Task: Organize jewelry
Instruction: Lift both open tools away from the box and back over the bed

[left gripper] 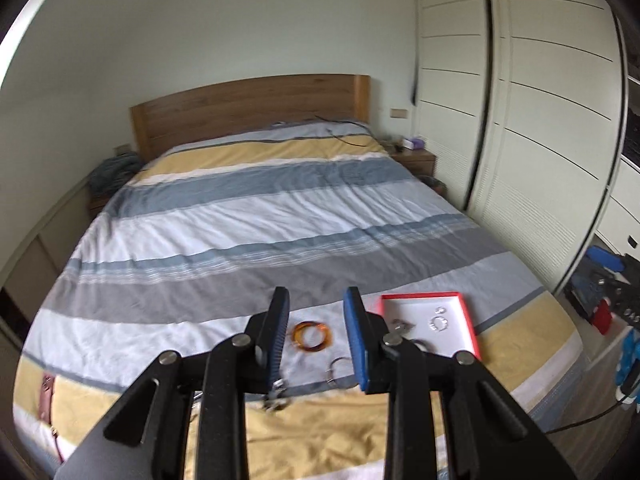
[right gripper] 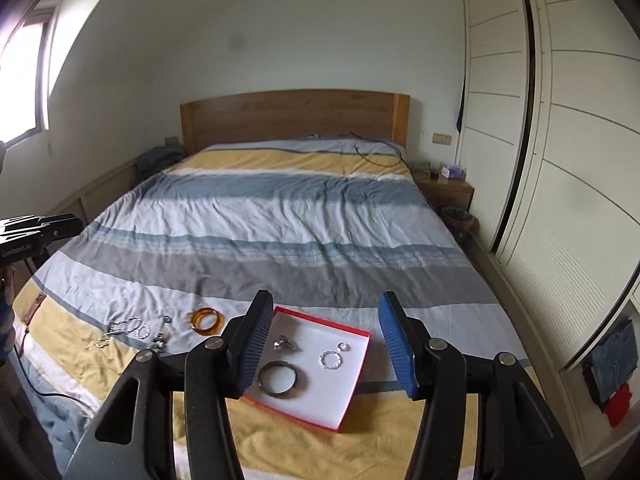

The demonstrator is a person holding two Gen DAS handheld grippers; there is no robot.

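1. The bed (right gripper: 280,216) carries everything; its striped cover is rumpled, and all the jewelry lies near the foot end, close under me.
2. The tray (right gripper: 352,396), red-rimmed with a white floor, lies flat straight under my right gripper (right gripper: 326,348). Those fingers stand wide and hold nothing.
3. In the tray lie a dark bangle (right gripper: 279,379), a silver ring chain (right gripper: 330,359), a small ring (right gripper: 343,346) and a silver clump (right gripper: 284,345) too small to make out.
4. My left gripper (left gripper: 316,340) is also parted and empty. It hangs over the loose pieces, with the tray (left gripper: 464,308) off to its right.
5. The amber bangle (left gripper: 311,336) lies flat on the cover between and just beyond my left fingers, well apart from them in height as far as I can judge. Lying flat, it offers its rim only from above.
6. Nearer me lie a thin hoop (left gripper: 338,367) and a silver tangle (left gripper: 277,398).
7. I judge the left gripper the nearer one to the loose pieces, with the carry running rightward to the tray.
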